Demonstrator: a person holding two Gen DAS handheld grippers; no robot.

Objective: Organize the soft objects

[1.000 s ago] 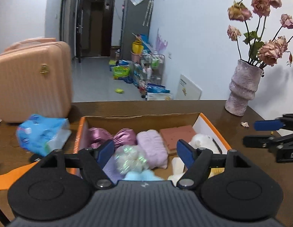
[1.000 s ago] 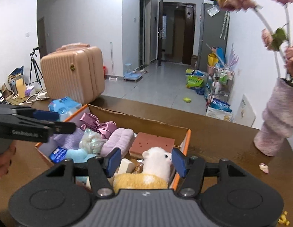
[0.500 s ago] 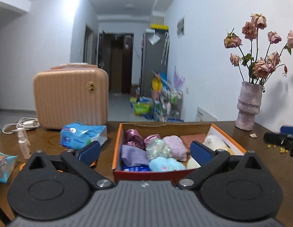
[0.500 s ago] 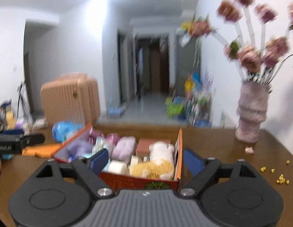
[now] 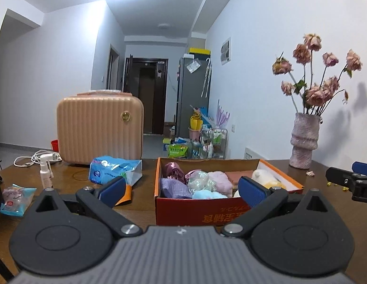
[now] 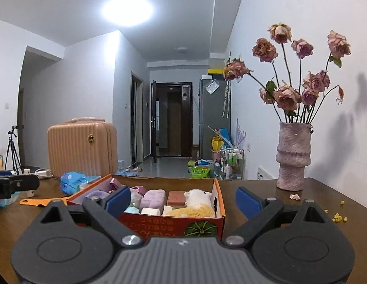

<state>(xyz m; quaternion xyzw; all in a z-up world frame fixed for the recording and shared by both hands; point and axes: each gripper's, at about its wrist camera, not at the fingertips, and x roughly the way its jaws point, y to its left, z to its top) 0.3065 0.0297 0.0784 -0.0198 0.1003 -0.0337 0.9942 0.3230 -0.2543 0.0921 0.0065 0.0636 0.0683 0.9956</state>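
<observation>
Both tools gape wide and hold nothing. The box of soft items sits on the worktop just ahead of the left tool and slightly to its right. From the right tool it lies ahead-left, equally near, its long axis crosswise.

- Left claw: held level, low in front of the cardboard box; its two blue-padded fingers spread wide with nothing between them; its right pad overlaps the box's near right part in the left wrist view; seen from the right wrist camera, its black tip sits out to the left of the box
- Right claw: also level, before the box's near right corner; jaws spread wide and empty; the left pad overlaps the box's near wall, the right pad lies clear of the box to its right
</observation>
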